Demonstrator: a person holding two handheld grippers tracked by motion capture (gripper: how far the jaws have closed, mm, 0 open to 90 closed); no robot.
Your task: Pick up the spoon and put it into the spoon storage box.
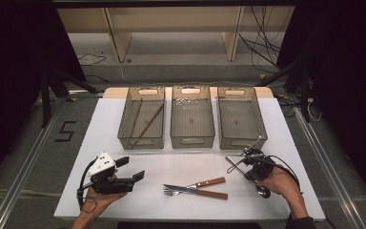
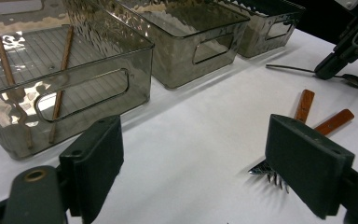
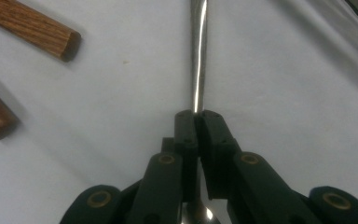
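Note:
A metal spoon (image 1: 231,160) lies at the right of the white table (image 1: 124,205). My right gripper (image 1: 246,168) is shut on the spoon's thin handle (image 3: 198,56), which runs forward from the pressed-together jaws (image 3: 196,116); the bowl shows under the gripper near the hand. My left gripper (image 1: 132,168) is held over the table's front left, jaws wide apart with nothing between them (image 2: 196,144). A knife (image 1: 212,194) and a fork (image 1: 212,182), both wooden-handled, lie crossed at front centre. From the left gripper view the fork's tines (image 2: 272,176) peek past my right jaw.
Three clear grey bins stand in a row at the back: the left bin (image 1: 141,142) holds two brown chopsticks (image 1: 145,125), the middle bin (image 1: 192,141) and right bin (image 1: 242,142) hold nothing I can see. The table's edge runs close to both hands.

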